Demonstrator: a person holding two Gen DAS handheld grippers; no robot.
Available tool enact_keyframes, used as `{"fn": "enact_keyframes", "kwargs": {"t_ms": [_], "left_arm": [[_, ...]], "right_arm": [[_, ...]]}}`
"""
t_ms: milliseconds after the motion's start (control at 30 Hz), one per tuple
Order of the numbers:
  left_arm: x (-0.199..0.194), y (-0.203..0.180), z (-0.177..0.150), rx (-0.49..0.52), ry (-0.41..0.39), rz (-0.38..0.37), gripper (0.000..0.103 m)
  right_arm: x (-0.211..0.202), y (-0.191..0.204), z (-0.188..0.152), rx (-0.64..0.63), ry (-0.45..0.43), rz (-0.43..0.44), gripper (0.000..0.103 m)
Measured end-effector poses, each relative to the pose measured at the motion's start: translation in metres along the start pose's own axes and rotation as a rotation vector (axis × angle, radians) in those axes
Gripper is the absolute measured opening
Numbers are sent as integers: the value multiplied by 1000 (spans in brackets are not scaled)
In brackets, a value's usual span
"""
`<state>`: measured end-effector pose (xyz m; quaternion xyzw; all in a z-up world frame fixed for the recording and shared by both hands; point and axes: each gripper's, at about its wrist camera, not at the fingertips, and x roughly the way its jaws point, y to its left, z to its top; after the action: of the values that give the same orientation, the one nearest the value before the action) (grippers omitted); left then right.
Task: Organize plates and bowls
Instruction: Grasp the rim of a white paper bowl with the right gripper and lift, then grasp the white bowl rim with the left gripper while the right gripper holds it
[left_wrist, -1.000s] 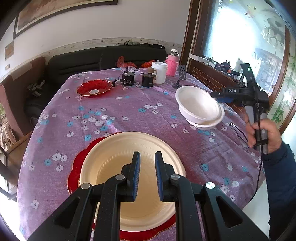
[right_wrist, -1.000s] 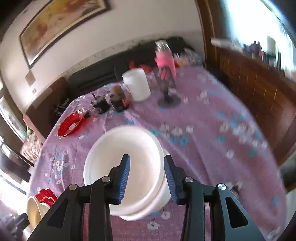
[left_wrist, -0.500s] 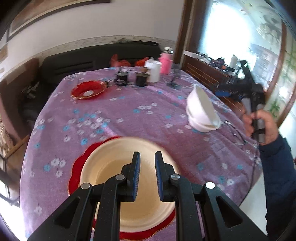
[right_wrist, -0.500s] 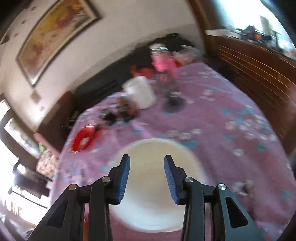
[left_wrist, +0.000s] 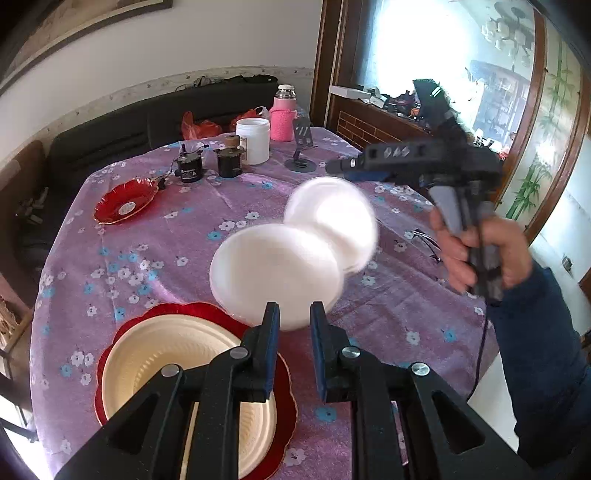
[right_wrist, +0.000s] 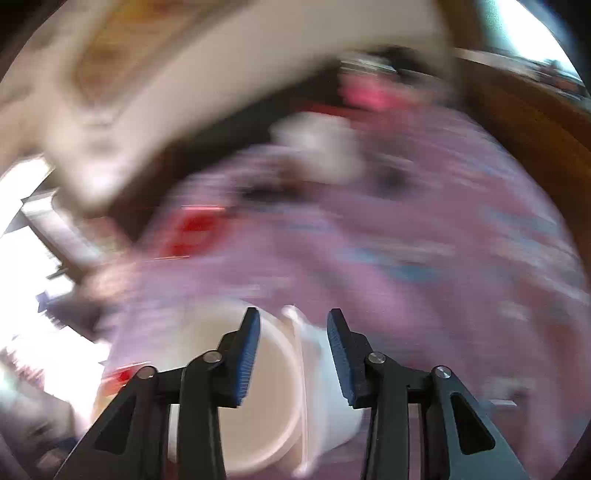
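Two white bowls show motion-blurred in the left wrist view, one (left_wrist: 275, 271) nearer me and one (left_wrist: 332, 218) behind it, apart from each other. In the right wrist view a tipped white bowl (right_wrist: 317, 362) and a second bowl (right_wrist: 258, 387) lie below my right gripper (right_wrist: 293, 332), which is open and holds nothing. My left gripper (left_wrist: 293, 317) is open and empty above the cream plate (left_wrist: 166, 365), which rests on a red plate (left_wrist: 192, 308). The right gripper (left_wrist: 338, 166) also shows above the bowls.
A small red plate (left_wrist: 123, 201) sits at the far left of the purple floral tablecloth (left_wrist: 147, 240). At the back stand two dark jars (left_wrist: 229, 160), a white tub (left_wrist: 253, 140), a pink flask (left_wrist: 282, 118) and a phone stand (left_wrist: 301, 155).
The stacked white bowls have left the right gripper, come apart and tumbled toward the cream plate. The right gripper swung fast; its view is blurred. The left gripper shifted right.
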<state>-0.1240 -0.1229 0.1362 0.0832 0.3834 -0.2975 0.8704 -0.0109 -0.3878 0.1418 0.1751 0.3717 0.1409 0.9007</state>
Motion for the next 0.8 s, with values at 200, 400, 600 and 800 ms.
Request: {"fn": "enact_keyframes", "kwargs": {"t_ms": [200,400,600,800], "left_arm": [[8,4,5,-9,17,15,18],[23,18,32,-19,87,4,18],[54,14,81,-7,169,-21,18],[120,14,123,-64,267,-51,18]], "right_arm": [[-13,-14,-17,-3,-9,-203,46],[-16,-25,-31,35,-8,-203,49],[-25,-67,-28,227,-25,-227,49],[-13,-93,-33,329,7,-177,49]]}}
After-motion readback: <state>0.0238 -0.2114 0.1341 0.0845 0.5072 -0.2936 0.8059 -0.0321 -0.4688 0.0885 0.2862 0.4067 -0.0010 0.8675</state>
